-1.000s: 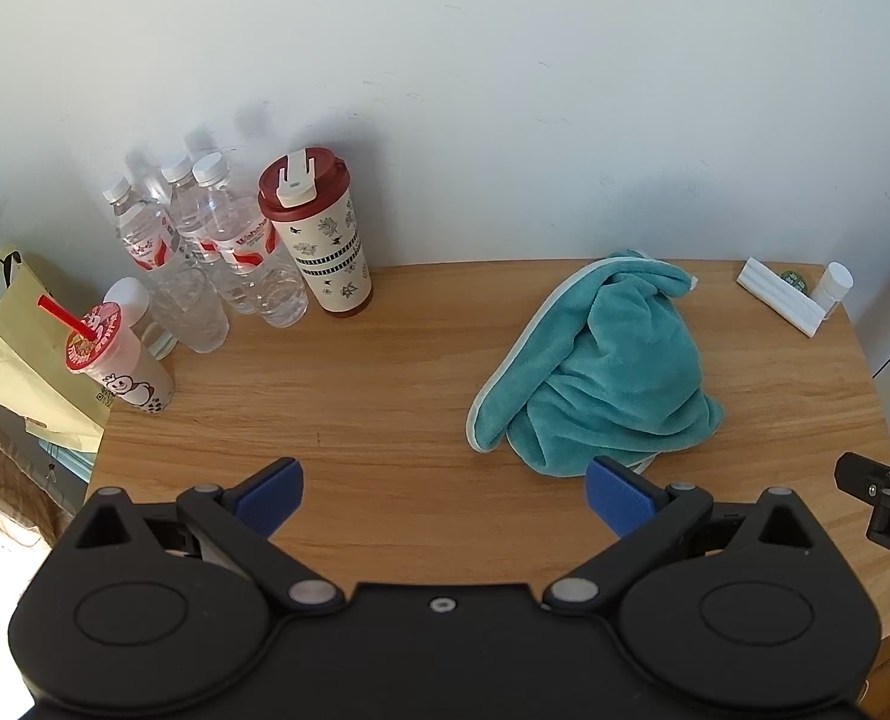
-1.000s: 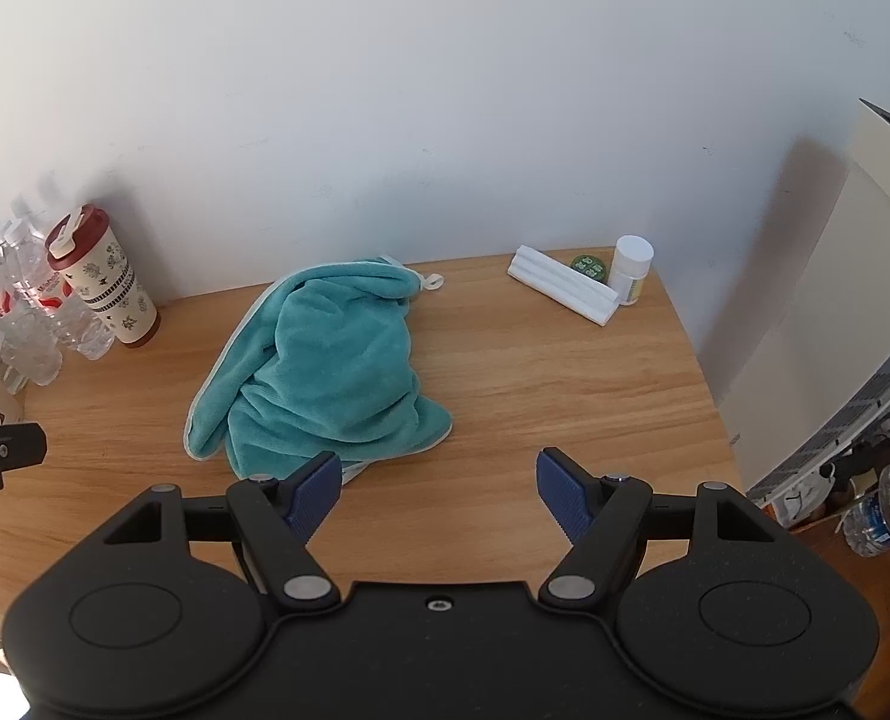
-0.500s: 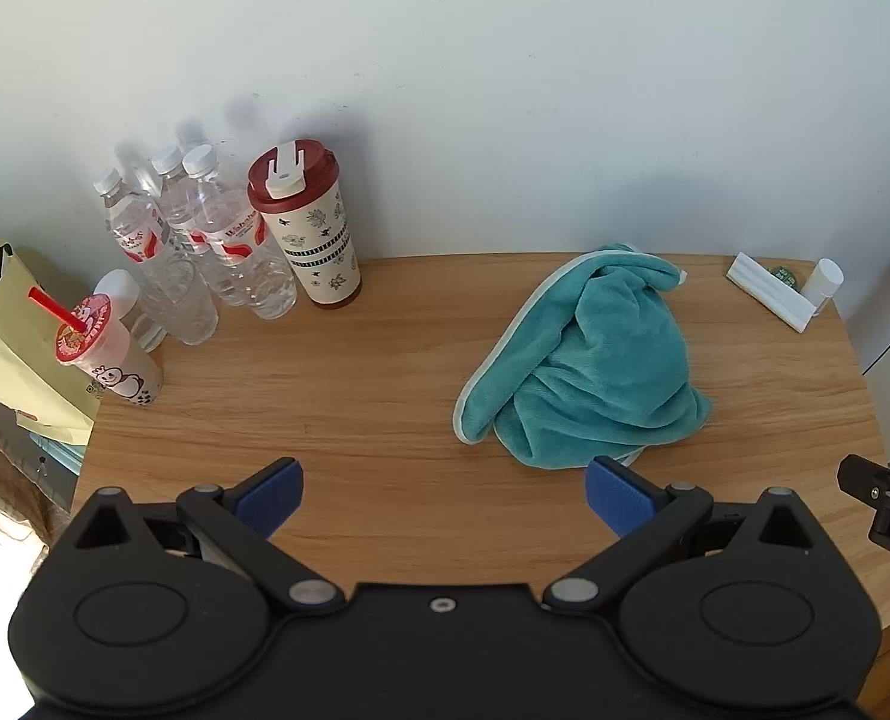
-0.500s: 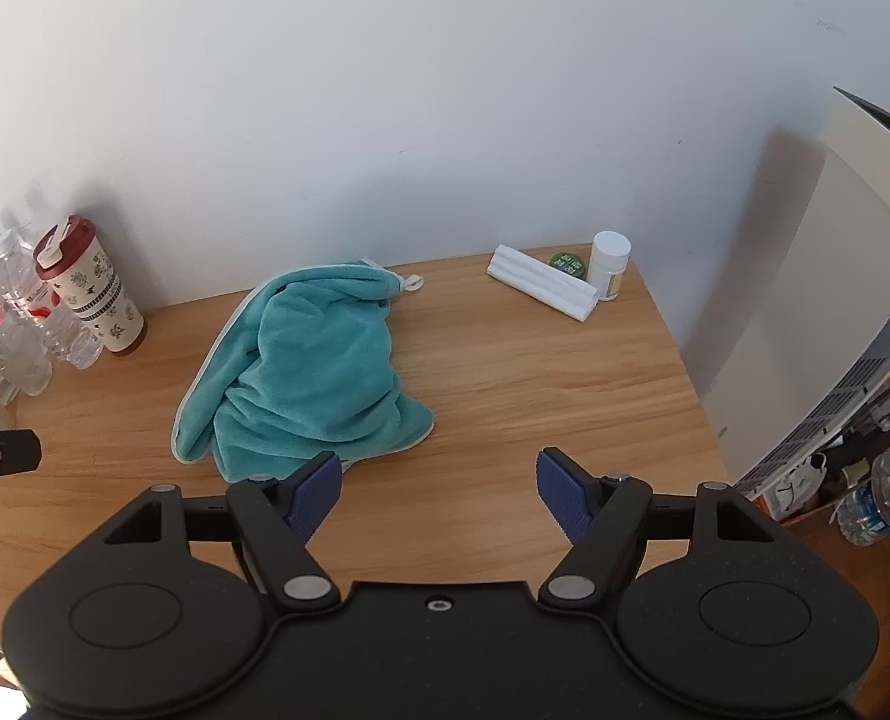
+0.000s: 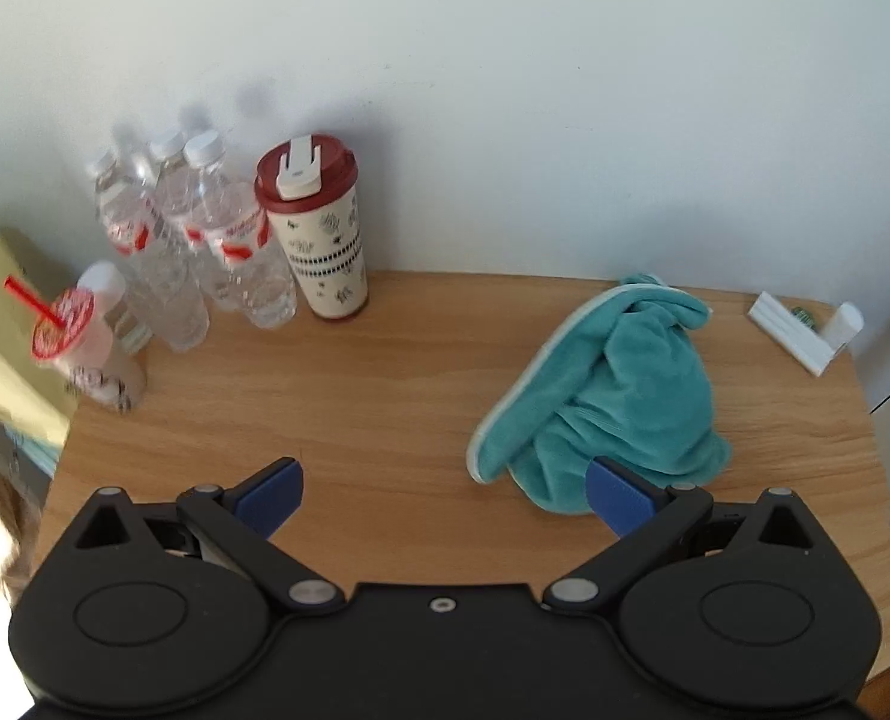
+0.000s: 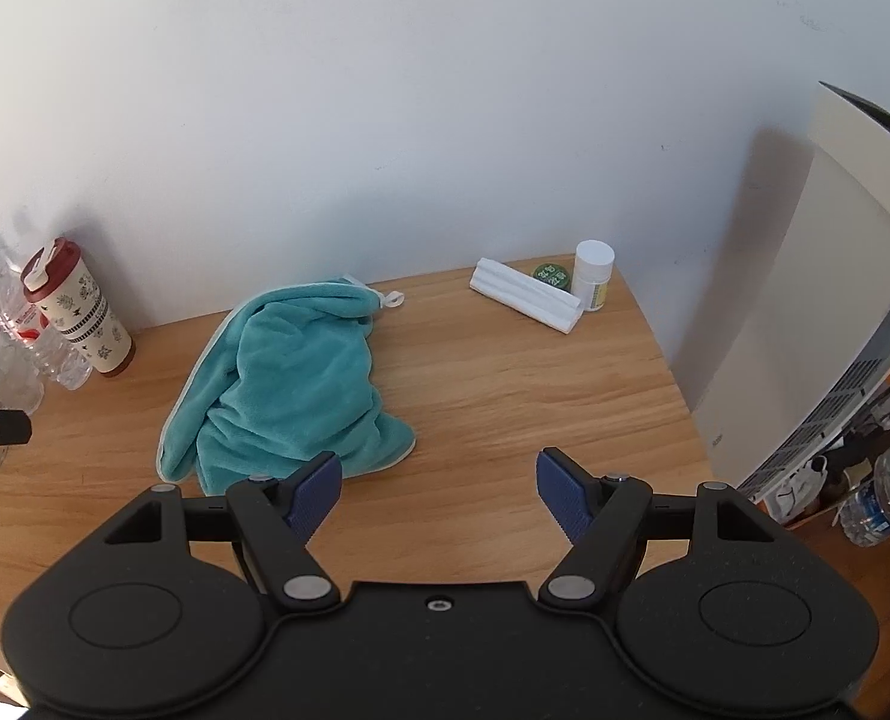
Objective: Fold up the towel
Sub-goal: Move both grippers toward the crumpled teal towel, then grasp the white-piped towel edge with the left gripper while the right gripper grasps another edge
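My left gripper [image 5: 442,495] is wide apart and holds nothing. The teal towel [image 5: 619,396] lies bunched on the wooden table [image 5: 355,396], just ahead of its right finger. My right gripper [image 6: 439,489] is wide apart too, with the towel ahead on its left.

Near corner of the crumpled teal terry towel [image 5: 625,396] hidden behind the blue pad of the left gripper; clear plastic water bottles [image 5: 205,240] and pink lidded drink cup with red straw [image 5: 85,348] motion-blurred; small green round tin [image 6: 550,273] lettering unreadable.
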The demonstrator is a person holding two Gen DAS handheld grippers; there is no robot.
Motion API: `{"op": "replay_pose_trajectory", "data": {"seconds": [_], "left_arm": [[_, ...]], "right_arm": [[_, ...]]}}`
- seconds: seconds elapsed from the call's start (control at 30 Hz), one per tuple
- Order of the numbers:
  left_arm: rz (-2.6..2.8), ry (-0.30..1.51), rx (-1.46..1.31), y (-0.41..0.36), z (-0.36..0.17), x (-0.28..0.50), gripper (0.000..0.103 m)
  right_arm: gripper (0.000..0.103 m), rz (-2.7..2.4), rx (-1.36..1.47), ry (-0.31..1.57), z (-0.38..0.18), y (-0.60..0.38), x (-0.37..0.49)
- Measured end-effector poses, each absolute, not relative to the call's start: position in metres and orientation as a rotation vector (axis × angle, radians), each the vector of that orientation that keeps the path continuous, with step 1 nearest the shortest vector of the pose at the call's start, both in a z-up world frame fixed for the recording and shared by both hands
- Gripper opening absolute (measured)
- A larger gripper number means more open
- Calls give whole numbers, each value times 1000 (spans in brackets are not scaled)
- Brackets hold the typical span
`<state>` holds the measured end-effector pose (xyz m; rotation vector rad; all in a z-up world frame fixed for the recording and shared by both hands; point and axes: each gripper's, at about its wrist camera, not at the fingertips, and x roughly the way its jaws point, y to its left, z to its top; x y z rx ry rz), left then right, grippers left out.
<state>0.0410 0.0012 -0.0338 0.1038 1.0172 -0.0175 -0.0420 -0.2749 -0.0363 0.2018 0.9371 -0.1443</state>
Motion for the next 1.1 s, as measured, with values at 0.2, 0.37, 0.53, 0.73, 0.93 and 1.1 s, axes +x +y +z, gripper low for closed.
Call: {"op": "replay_pose_trajectory", "data": {"seconds": [0.2, 0.37, 0.53, 0.73, 0.93, 1.1], "left_arm": [[-158, 999, 193, -5, -66, 59, 102], [-279, 993, 173, -1, -99, 79, 98], [-342, 1018, 229, 2, -143, 99, 82], [-395, 1077, 204, 8, -182, 116, 72], [-440, 1103, 214, 6, -201, 122, 60], [-465, 1093, 182, 8, -204, 126, 53]], "right_arm": [[77, -134, 200, 957, -45, -277, -38], [77, -148, 205, 975, -53, -278, -34], [77, -143, 216, 998, -60, -277, -29], [77, -140, 197, 982, -70, -276, -22], [75, -104, 182, 963, -89, -281, -7], [70, -66, 173, 947, -107, -285, 21]]}}
